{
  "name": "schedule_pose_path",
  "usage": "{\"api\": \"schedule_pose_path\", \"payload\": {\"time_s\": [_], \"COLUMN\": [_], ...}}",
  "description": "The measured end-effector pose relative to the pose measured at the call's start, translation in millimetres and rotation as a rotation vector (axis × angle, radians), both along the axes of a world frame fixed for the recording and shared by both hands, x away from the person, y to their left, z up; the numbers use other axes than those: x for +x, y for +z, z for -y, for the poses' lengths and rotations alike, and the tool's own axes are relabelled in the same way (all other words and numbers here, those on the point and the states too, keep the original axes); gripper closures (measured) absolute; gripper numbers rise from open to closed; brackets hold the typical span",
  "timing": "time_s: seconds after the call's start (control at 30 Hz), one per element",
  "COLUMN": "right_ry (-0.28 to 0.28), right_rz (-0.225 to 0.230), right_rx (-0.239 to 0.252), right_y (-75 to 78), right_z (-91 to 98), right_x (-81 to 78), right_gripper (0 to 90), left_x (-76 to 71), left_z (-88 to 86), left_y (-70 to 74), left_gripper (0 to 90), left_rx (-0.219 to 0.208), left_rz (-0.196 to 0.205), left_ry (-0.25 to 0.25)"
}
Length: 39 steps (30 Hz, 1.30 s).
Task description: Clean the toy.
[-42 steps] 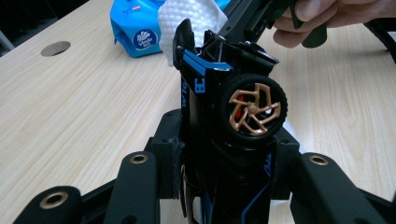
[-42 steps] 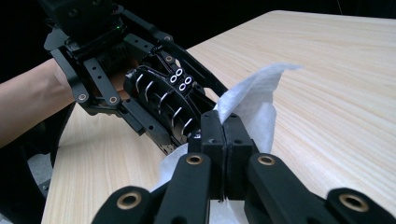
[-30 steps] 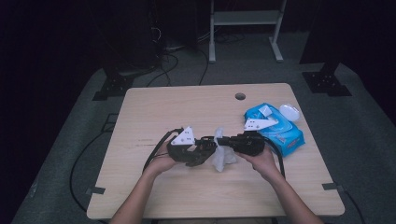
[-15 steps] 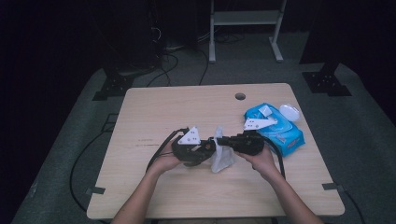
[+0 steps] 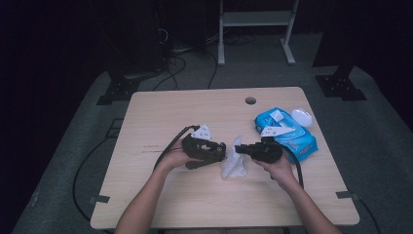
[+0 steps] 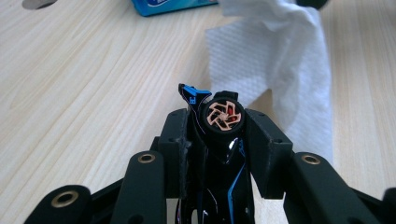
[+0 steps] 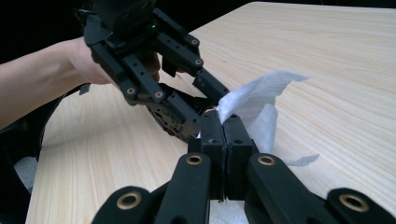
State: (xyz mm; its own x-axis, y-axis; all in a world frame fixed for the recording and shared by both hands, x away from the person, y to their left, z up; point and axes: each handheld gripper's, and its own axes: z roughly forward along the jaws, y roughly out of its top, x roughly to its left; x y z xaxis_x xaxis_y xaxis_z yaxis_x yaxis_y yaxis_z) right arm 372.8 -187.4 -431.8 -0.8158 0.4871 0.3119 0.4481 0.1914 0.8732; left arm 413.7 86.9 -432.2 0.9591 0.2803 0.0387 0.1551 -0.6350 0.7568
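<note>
My left gripper (image 5: 220,152) lies low over the table's middle, pointing right. It is shut on a small black object with blue trim and a round copper-coloured end (image 6: 223,116). Its jaws have just been closing on that object. My right gripper (image 5: 239,148) faces it from the right, shut on a white wipe (image 5: 235,165). The wipe (image 7: 257,100) rises from the closed jaws of the right gripper (image 7: 224,128) and drapes down to the table. In the left gripper view the wipe (image 6: 280,60) hangs just beyond the object's tip. The left gripper (image 7: 187,116) sits right against the wipe.
A blue pack of wipes (image 5: 287,134) with its white lid (image 5: 302,117) open lies at the right of the wooden table (image 5: 170,112). A cable hole (image 5: 250,100) is near the far edge. Cables trail off the left side to the floor.
Both grippers have sunk a little and drawn closer together. The left one has shifted right, toward the wipe, which now drapes lower onto the table.
</note>
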Motion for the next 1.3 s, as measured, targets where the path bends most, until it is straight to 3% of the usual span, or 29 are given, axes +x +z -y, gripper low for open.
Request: {"api": "schedule_pose_path", "payload": {"time_s": [0.17,0.37,0.43,0.57,0.7,0.77,1.03,1.3], "right_ry": [0.006,0.003,0.003,0.004,0.000,0.000,-0.003,-0.019], "right_rz": [-0.004,0.006,0.008,0.006,0.006,0.005,0.006,0.000], "right_rx": [-0.005,-0.015,-0.015,-0.030,-0.033,-0.029,-0.036,-0.043], "right_y": [-2.1,0.3,0.5,-0.4,-0.2,-0.2,-2.8,-4.0], "right_z": [-0.1,4.4,6.6,9.4,10.7,10.5,15.7,25.4], "right_x": [-1.8,-4.8,-5.7,-8.1,-8.6,-8.5,-11.2,-17.1], "right_gripper": [88.5,88.5,88.5,88.5,88.5,88.5,88.4,88.5], "left_x": [0.7,-2.5,-2.1,-2.4,-2.2,-2.7,-8.5,-30.0], "left_z": [-3.9,-29.9,-38.8,-51.8,-55.0,-52.9,-52.0,-36.9], "left_y": [1.1,4.1,5.2,10.9,11.4,8.5,1.9,-2.5], "left_gripper": [60.2,55.3,53.2,51.6,50.4,49.2,47.3,42.7], "left_rx": [0.005,-0.071,-0.095,-0.147,-0.135,-0.091,-0.131,-0.089], "left_rz": [-0.022,-0.050,-0.078,-0.083,-0.093,-0.082,-0.070,-0.017], "left_ry": [0.000,0.034,0.050,0.072,0.075,0.072,0.081,0.026]}}
